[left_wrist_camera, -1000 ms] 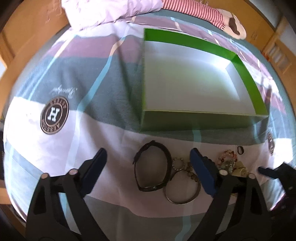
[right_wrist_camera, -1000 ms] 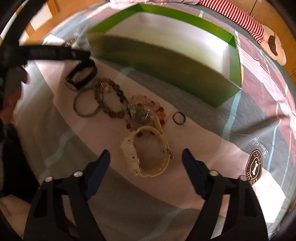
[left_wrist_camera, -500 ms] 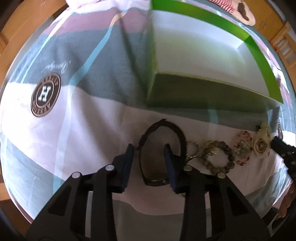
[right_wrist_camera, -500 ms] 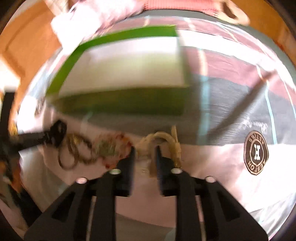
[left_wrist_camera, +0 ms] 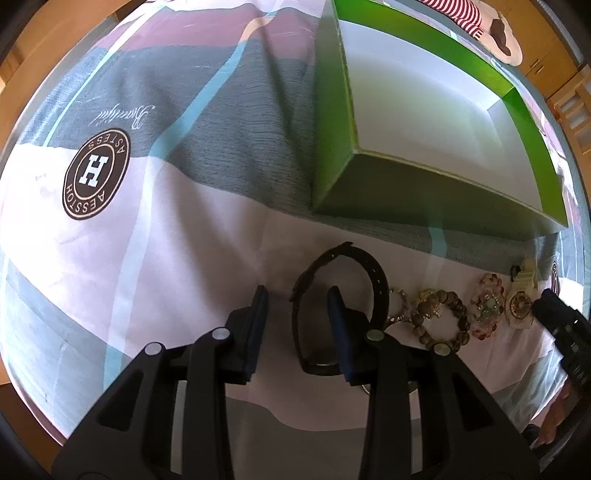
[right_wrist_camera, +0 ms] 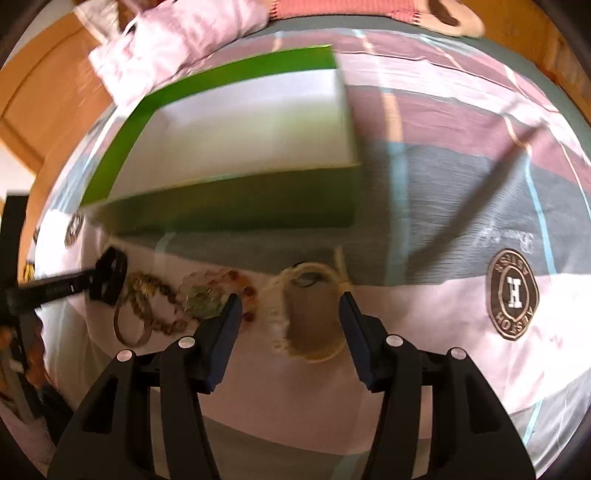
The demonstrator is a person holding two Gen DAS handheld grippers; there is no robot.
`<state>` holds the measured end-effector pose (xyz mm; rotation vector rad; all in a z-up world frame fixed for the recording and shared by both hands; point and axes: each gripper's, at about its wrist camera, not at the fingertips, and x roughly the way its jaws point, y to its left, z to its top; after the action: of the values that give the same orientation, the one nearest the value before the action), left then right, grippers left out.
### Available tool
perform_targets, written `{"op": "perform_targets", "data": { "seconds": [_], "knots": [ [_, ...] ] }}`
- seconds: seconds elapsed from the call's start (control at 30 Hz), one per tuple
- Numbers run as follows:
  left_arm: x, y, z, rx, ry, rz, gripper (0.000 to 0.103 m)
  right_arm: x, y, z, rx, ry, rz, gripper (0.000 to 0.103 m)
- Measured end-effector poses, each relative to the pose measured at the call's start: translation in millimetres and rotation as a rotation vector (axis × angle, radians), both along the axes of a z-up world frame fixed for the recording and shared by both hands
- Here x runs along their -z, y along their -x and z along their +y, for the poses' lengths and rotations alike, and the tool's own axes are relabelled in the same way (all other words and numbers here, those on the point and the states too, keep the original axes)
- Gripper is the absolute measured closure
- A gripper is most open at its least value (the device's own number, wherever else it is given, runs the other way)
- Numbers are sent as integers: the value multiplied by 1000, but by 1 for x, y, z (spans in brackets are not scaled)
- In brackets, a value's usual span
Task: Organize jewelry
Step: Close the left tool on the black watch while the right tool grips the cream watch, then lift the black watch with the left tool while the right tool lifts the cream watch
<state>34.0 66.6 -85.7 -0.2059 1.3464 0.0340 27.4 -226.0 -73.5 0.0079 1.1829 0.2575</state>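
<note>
A green box [left_wrist_camera: 424,122] with a white inside stands open on the bed; it also shows in the right wrist view [right_wrist_camera: 236,147]. Jewelry lies in a row in front of it. My left gripper [left_wrist_camera: 297,306] is partly open, its jaws either side of the near strap of a black watch [left_wrist_camera: 376,280]. Beside it lie a brown bead bracelet [left_wrist_camera: 441,317], a pink bead bracelet [left_wrist_camera: 487,310] and a cream watch [left_wrist_camera: 521,295]. My right gripper [right_wrist_camera: 290,314] is open around the cream watch [right_wrist_camera: 306,317], which lies blurred on the sheet.
The bed sheet has round brown logo patches [left_wrist_camera: 96,173] [right_wrist_camera: 513,291]. A pink quilt [right_wrist_camera: 173,40] and a striped soft toy [left_wrist_camera: 495,26] lie beyond the box. A metal bangle [right_wrist_camera: 129,328] lies by the beads. Wooden furniture rings the bed.
My left gripper dropped toward the black watch and narrowed around its strap. My right gripper swung round over the cream watch, closed to a narrow gap, then widened again around it.
</note>
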Motion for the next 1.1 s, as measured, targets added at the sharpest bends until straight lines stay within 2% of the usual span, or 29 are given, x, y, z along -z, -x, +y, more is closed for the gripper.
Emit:
{"op": "perform_targets", "data": {
  "seconds": [0.1,0.13,0.17,0.23,0.27,0.33,0.63,0.93,1.1],
  "knots": [
    [1,0,-1,9,-20,-2,71,7,4,10,-34,56,-6,48],
    [1,0,-1,11,-29,-6,76,9,5,12,-40,67,-10,49],
    [1,0,-1,13,-36,-9,86,11,7,14,-49,76,-12,57],
    [0,3,-3,13,-26,-9,95,14,10,19,-68,90,-11,74],
    [-1,2,-2,13,-22,-12,95,14,11,20,-71,101,-15,83],
    [-4,4,-5,7,-16,-22,96,14,14,21,-83,110,-36,85],
    [-36,7,-10,15,0,-144,97,1,23,11,-66,55,-90,85],
    [-68,19,-44,115,-35,-293,97,-18,18,21,-88,-12,-149,85],
    [-72,21,-56,135,-46,-310,97,-17,22,32,-122,-14,-154,85]
  ]
}}
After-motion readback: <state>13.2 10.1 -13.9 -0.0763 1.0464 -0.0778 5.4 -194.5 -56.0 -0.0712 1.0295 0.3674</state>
